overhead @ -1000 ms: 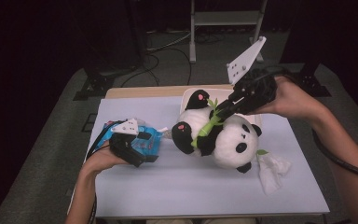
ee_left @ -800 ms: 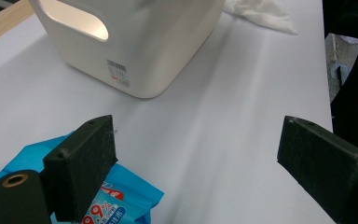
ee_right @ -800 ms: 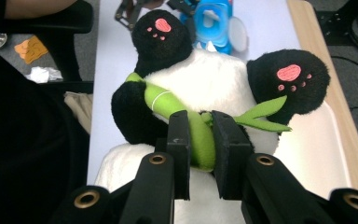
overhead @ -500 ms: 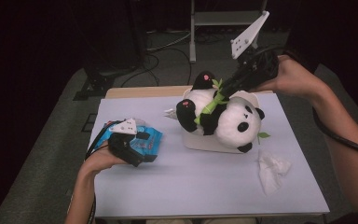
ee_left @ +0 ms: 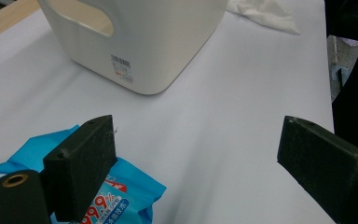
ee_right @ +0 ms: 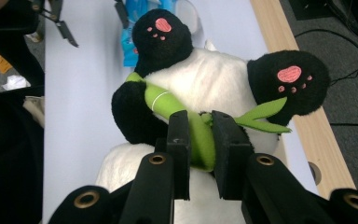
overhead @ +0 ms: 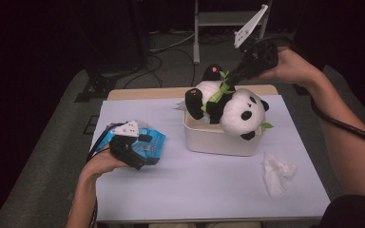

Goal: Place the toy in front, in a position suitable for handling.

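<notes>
A black-and-white plush panda [overhead: 228,105] lies across the top of a white bin [overhead: 218,137] at the table's middle. My right gripper [overhead: 232,78] is shut on the green bamboo stalk [ee_right: 186,125] that the panda hugs, and its pads [ee_right: 181,140] squeeze the stalk from both sides. The panda's pink-soled feet [ee_right: 289,74] point away from the jaws. At the left, my left gripper [overhead: 142,151] rests open over a blue wet-wipes pack [overhead: 151,142]. One left pad [ee_left: 91,158] sits on the pack [ee_left: 116,196], the other stands apart over bare table.
A crumpled white tissue [overhead: 276,172] lies on the lavender table cover [overhead: 209,190] at the right. The bin [ee_left: 140,42] has a handle cut-out and a small label. A wooden table edge [overhead: 147,93] runs along the back. Cables trail on the floor beyond.
My right gripper has carried the panda back and to the right, from the table's middle onto the top of the white bin. The left hand has stayed on the wipes pack.
</notes>
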Available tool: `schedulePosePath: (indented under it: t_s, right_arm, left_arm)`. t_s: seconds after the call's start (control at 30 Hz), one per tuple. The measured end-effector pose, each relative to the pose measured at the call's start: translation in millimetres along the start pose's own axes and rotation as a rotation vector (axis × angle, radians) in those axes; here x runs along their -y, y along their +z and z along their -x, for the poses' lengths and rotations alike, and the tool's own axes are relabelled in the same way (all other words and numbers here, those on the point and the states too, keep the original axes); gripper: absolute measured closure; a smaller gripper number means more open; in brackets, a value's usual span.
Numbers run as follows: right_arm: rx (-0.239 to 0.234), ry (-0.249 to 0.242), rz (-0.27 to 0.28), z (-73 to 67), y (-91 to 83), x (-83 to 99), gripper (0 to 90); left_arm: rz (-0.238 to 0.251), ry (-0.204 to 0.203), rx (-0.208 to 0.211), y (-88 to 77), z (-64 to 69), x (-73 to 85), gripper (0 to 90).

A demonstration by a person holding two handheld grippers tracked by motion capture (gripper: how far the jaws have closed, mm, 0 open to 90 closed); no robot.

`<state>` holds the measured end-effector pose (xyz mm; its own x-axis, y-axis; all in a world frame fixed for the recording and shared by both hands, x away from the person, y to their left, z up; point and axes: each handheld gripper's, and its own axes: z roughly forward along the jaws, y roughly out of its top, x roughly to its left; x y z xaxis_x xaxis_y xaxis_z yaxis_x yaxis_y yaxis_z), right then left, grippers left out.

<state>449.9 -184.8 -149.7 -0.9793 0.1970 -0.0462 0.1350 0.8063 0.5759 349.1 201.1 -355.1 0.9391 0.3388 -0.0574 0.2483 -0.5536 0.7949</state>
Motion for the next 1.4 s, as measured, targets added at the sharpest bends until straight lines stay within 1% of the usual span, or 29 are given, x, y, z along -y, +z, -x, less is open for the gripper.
schedulePosePath:
  t_s: [0.07,0.1,0.2,0.3,0.33,0.4,0.47,0.5,0.53,0.57,0.63,0.8,0.83,0.93,1.03,1.27,1.4]
  right_arm:
    - [-0.003,0.011,0.003,5.8,2.2,1.5,77.7]
    - [0.003,0.012,-0.001,9.4,4.2,2.4,77.7]
    - [0.001,0.022,-0.003,16.9,8.8,5.0,77.6]
    - [-0.005,0.031,-0.003,23.5,14.7,8.2,77.6]
    - [0.0,0.041,-0.01,27.8,19.2,10.2,77.6]
    - [0.0,0.04,-0.009,29.1,20.4,10.7,77.6]
    - [-0.003,0.048,-0.018,32.3,30.4,14.1,77.5]
    - [-0.005,0.052,-0.022,32.8,33.9,15.1,77.5]
    - [-0.005,0.052,-0.022,32.8,33.9,15.1,77.5]
    - [-0.013,0.054,-0.024,33.3,39.9,16.4,77.5]
    - [-0.023,0.054,-0.02,33.2,44.8,17.0,77.5]
    - [-0.027,0.053,-0.018,32.7,53.0,17.0,77.5]
    - [-0.032,0.052,-0.029,32.5,56.8,16.2,77.4]
    - [-0.035,0.054,-0.027,32.9,59.2,15.3,77.5]
    - [-0.033,0.049,-0.024,33.9,63.6,13.1,77.4]
    - [-0.033,0.043,-0.02,36.9,66.5,6.4,77.3]
    - [-0.043,0.05,-0.011,35.9,71.2,10.8,77.3]
  left_arm:
    - [0.0,-0.002,-0.001,0.4,-0.4,0.3,10.7]
    - [0.002,-0.007,-0.001,0.6,-0.3,0.5,10.7]
    - [-0.005,-0.002,-0.002,0.2,-1.4,1.0,10.7]
    - [-0.003,-0.006,0.002,1.3,-1.5,1.2,10.7]
    - [-0.003,-0.007,0.003,1.5,-1.4,1.2,10.7]
    - [-0.003,-0.006,0.004,1.7,-1.2,1.2,10.7]
    - [-0.003,-0.008,0.002,1.8,-1.3,1.3,10.7]
    - [-0.003,-0.008,0.002,1.9,-1.4,1.3,10.7]
    - [-0.003,-0.008,0.002,1.9,-1.4,1.3,10.7]
    - [-0.004,-0.007,0.003,2.0,-1.2,1.2,10.7]
    - [-0.005,-0.005,0.004,2.0,-0.8,0.9,10.7]
    - [-0.005,-0.002,0.004,1.6,-0.2,0.3,10.7]
    - [-0.002,-0.002,0.002,1.1,0.0,0.3,10.7]
    - [-0.003,0.002,0.001,0.2,0.0,0.4,10.7]
    - [0.001,-0.003,0.0,-0.4,0.7,0.6,10.7]
    - [-0.005,0.002,0.003,0.2,0.6,0.7,10.7]
    - [-0.006,0.002,0.005,0.4,0.9,0.8,10.7]
